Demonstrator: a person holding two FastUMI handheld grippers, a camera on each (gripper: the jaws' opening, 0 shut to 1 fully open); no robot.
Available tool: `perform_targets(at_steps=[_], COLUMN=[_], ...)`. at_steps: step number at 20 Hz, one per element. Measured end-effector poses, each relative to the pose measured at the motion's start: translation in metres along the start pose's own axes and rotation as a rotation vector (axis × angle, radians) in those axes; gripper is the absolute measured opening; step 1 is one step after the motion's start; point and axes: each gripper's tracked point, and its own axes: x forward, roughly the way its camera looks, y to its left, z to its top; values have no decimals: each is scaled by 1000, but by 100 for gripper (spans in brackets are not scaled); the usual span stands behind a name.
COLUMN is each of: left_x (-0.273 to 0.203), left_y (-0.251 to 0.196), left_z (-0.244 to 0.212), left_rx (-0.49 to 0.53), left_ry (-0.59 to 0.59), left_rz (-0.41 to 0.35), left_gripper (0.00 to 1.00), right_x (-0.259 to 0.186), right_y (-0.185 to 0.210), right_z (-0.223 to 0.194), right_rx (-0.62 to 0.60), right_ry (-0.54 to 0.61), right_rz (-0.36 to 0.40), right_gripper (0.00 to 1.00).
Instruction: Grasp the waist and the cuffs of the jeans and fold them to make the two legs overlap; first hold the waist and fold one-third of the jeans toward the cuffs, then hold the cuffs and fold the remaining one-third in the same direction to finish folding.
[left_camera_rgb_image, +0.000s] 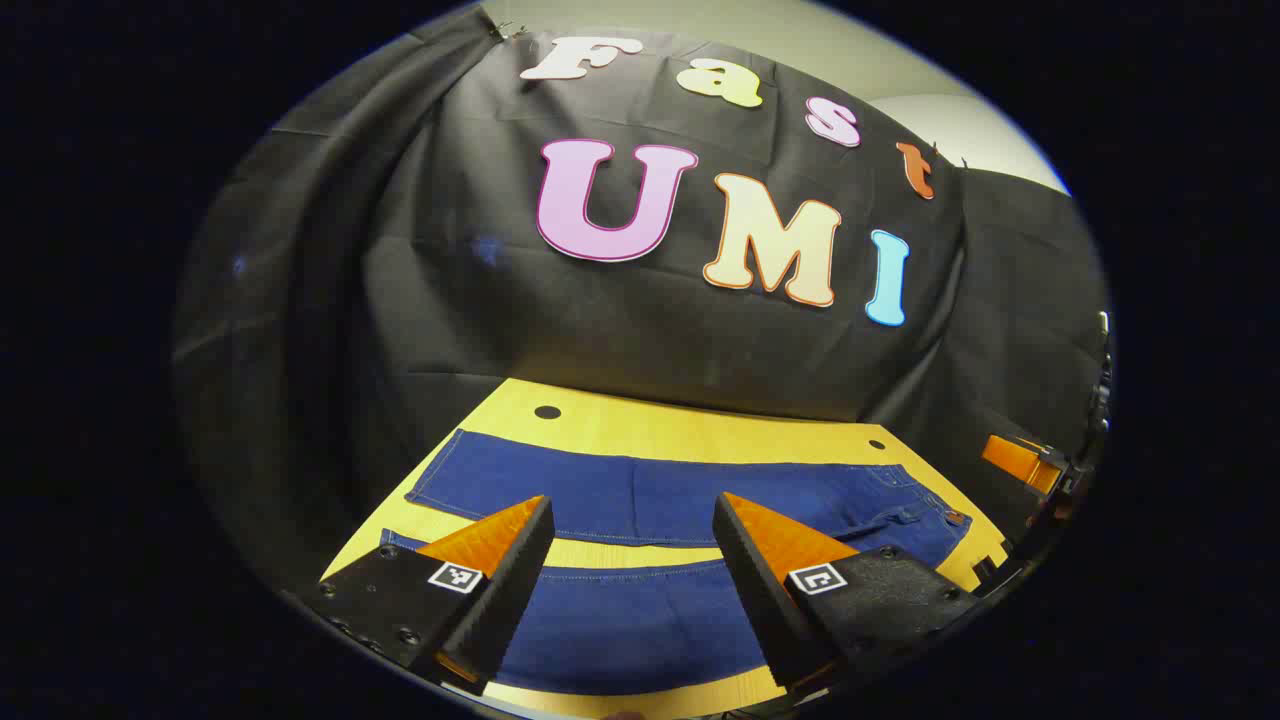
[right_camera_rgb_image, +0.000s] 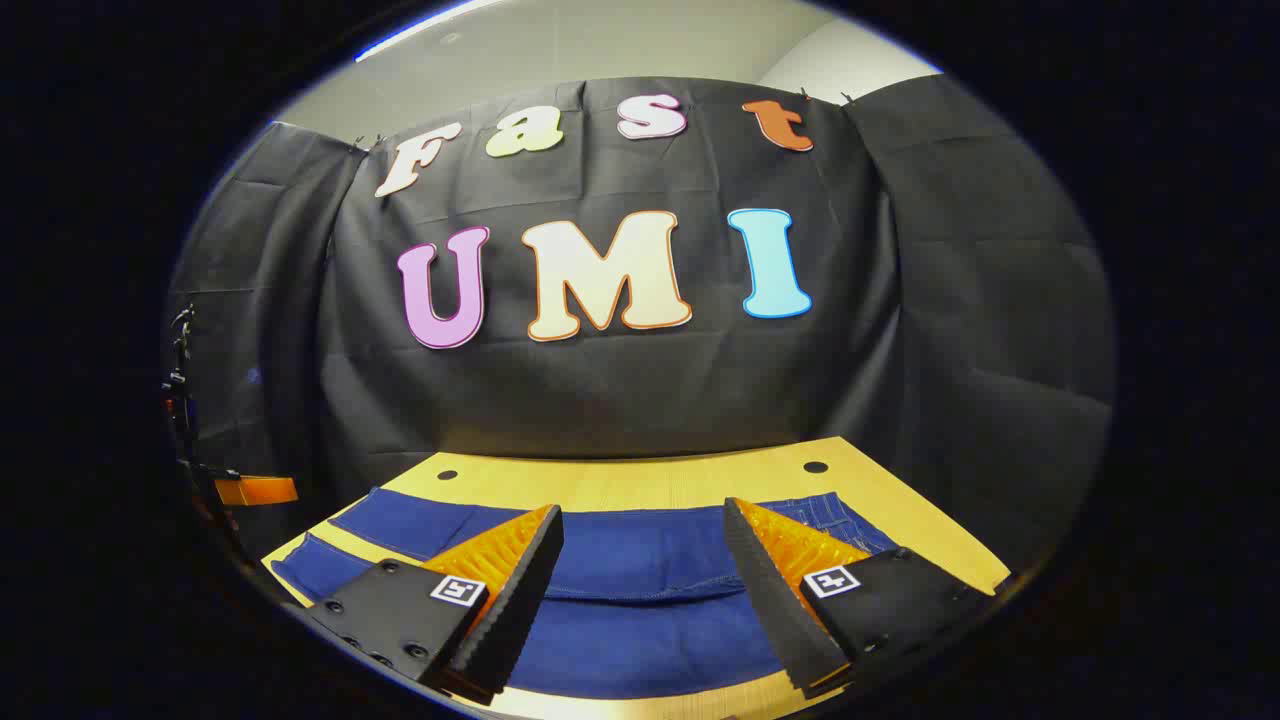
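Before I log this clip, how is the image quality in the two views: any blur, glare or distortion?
Left gripper view: sharp, evenly lit, no glare; the fisheye bends the table edge and jeans. Right gripper view: also sharp; the table's far edge bows, and the jeans' seams read clearly between the open fingers.

light: overhead glow is falling evenly on the table (left_camera_rgb_image: 640, 425) | dim: booth wall is staying dark, with soft folds | focus: both views are reading sharp | distortion: fisheye is bending the table edges, and the rims are darkening
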Motion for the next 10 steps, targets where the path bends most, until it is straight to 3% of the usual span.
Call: perform_targets(at_steps=[10], left_x=[1], left_y=[7], left_z=[-28], left_rx=[-68], left_ry=[49], left_rz=[-29], left_gripper=[95], right_x=[-18], right_y=[-10], right_z=[-8], right_rx=[-22], right_ry=[32], right_rz=[-29], right_gripper=[99])
